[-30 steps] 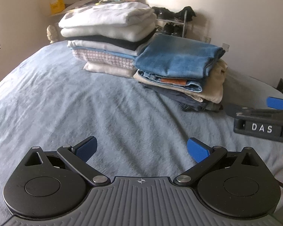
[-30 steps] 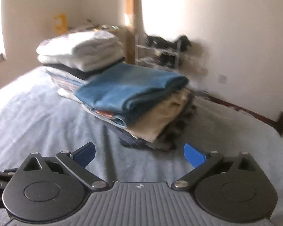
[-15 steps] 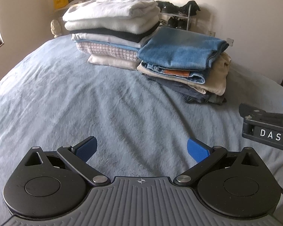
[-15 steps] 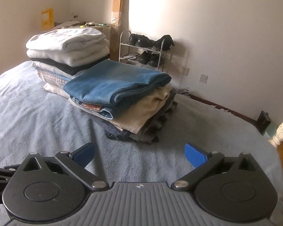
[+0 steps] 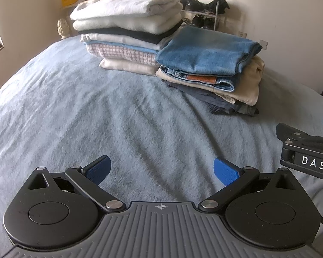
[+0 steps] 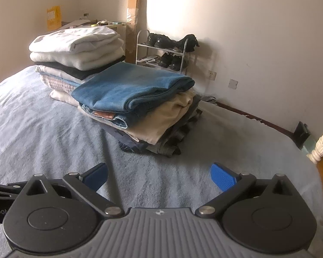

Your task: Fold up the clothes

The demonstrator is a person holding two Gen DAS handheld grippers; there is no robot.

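We hold the left gripper (image 5: 161, 168) and the right gripper (image 6: 158, 175) low over the bed (image 5: 97, 111), both spread wide with nothing between the blue pads. The clothes sit ahead in two folded stacks, touching side by side: a taller stack of tops (image 5: 127, 28) and a lower stack of trousers (image 5: 211, 71) topped by blue jeans (image 6: 129, 86). No loose garment shows on the bare blanket near us; whether one lies outside these views, we cannot tell. Handling, as we judge it: the jeans are heavy, fairly stiff denim that keeps a crease; best taken at the thick folded edge or waistband, one gripper per corner. The pale knits on top of the tops look soft and limp, likely to sag and slide, so pinch through all layers near the fold.
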